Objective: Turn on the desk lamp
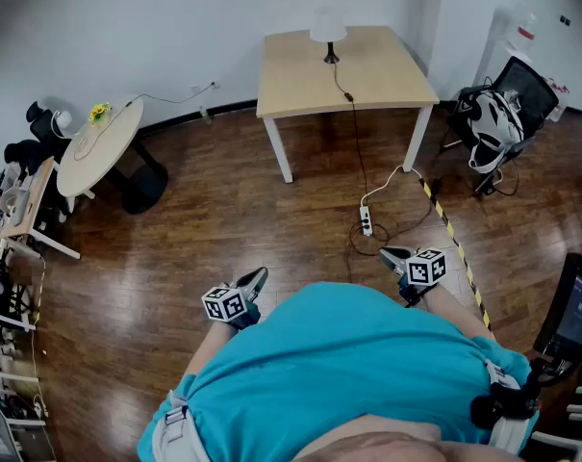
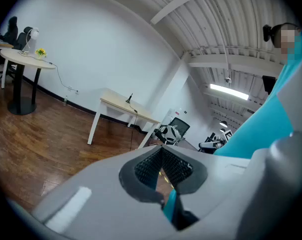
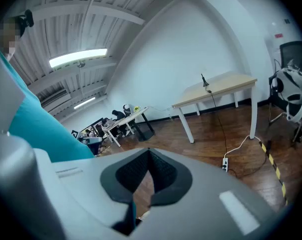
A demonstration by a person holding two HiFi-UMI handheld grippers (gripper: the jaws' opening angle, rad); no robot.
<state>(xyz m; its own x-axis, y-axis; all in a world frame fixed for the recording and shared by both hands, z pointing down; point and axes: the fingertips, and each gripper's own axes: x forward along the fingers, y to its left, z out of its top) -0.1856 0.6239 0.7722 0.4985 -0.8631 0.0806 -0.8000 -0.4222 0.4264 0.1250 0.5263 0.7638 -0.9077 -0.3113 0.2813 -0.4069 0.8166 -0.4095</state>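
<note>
The desk lamp [image 1: 328, 27], a white rounded shade on a slim dark stem, stands near the far edge of the square pale-wood table [image 1: 387, 80]. Its black cord [image 1: 356, 138] trails to a power strip [image 1: 366, 221] on the glossy plank floor [image 1: 223, 219]. A broad stretch of floor lies between table and tools. The left tool [image 1: 256, 279] and right tool [image 1: 392, 255] have ribbed tips pressed together, holding nothing.

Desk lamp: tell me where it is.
The desk lamp stands top centre in the head view, near the far edge of the wooden table; its cord runs to a floor power strip.
</note>
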